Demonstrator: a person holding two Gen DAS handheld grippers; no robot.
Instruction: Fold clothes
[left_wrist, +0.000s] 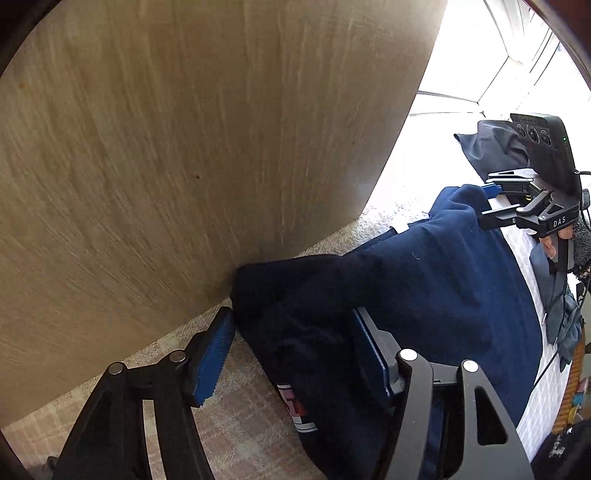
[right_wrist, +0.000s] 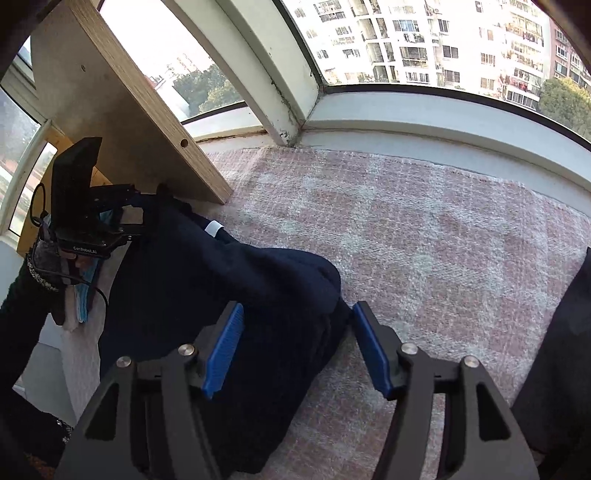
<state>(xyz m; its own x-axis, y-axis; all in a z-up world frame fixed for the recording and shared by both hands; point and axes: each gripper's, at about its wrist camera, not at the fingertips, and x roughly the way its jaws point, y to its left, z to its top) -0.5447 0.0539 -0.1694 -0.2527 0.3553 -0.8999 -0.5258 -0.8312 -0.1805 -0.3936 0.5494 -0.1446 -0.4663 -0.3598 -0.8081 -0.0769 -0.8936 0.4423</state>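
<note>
The navy garment (right_wrist: 221, 295) is lying in a bunched strip on the pink-and-white plaid mat (right_wrist: 424, 240) by the bay window (right_wrist: 424, 44), one end pushed up against the base of the wooden panel (left_wrist: 184, 147). Folding is looking partly under way: the cloth is already doubled into thick rolls along its length, but no flat, squared packet is showing, so most of the task is probably still ahead. The left gripper (left_wrist: 295, 350) is standing with jaws apart, straddling the dark end of the garment where a small red-and-white patch (left_wrist: 295, 406) is showing; the blue pads (left_wrist: 214, 362) are not pressing the cloth, so nothing is being held. The right gripper (right_wrist: 299, 347) is likewise spread wide around the rounded fold at the opposite end, with fabric between the fingers but daylight beside the right pad. In the left view the right gripper (left_wrist: 491, 201) seems closer to the cloth, though that view is too small to judge contact. A grey-blue cloth (left_wrist: 495, 151) is sitting beyond it, and another grey-blue piece (left_wrist: 557, 314) is lying at the mat's edge, both apparently waiting. A light blue item (right_wrist: 85, 295) is lying under the person's left hand (right_wrist: 75, 264). No basket, bin or drawer is showing, so nothing is being contained anywhere.
</note>
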